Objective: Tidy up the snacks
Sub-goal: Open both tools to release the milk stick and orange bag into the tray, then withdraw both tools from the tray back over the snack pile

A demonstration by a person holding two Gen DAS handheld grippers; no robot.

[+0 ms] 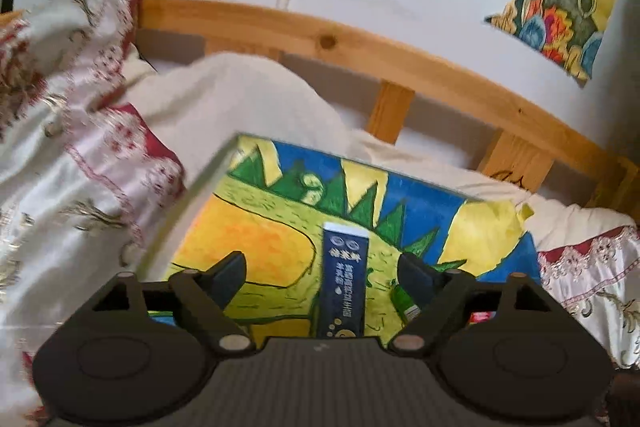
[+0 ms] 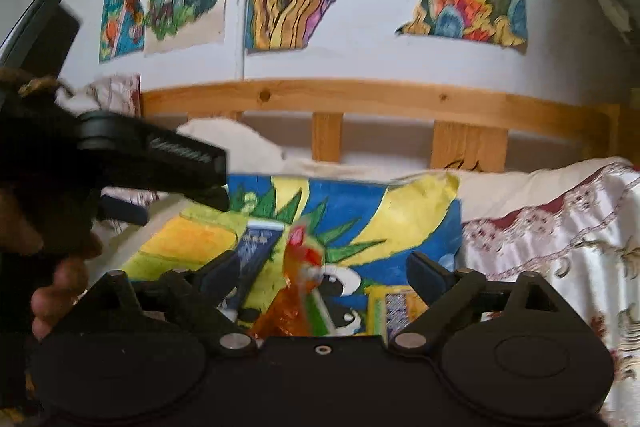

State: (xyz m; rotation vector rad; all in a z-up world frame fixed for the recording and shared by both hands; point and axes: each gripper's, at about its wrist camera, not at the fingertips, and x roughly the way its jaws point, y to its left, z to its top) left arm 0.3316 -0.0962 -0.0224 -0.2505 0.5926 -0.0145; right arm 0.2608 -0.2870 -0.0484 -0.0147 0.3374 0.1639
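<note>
Both grippers hang over the bed, and both sets of fingers stand wide apart with nothing pressed between them. In the left wrist view the left gripper (image 1: pixel 322 273) frames a dark blue snack packet (image 1: pixel 343 281), a long flat stick with a white sealed end at twelve o'clock, lying on the colourful dinosaur painting (image 1: pixel 404 203) spread over the bedding; the packet sits in the gap, closer to the finger at three o'clock, touching neither. It looks light and thin, a foil sachet that should crumple or slide on the smooth painted sheet, so a pinch across its narrow width near the middle seems the safest hold. Over in the right wrist view the right gripper (image 2: pixel 320 277) hovers above an orange-red cellophane wrapped sweet (image 2: pixel 300 279), blurred, possibly a lollipop with a pale stick running toward five o'clock. That one reads as crinkly, slippery and a bit fragile; I would take it at the firm body, not by the loose wrapper. The blue packet (image 2: pixel 256 251) shows again at ten o'clock of the sweet, and another patterned packet (image 2: pixel 394 311) lies toward four o'clock. The wooden bed rail (image 2: pixel 360 97) runs across at twelve o'clock.
</note>
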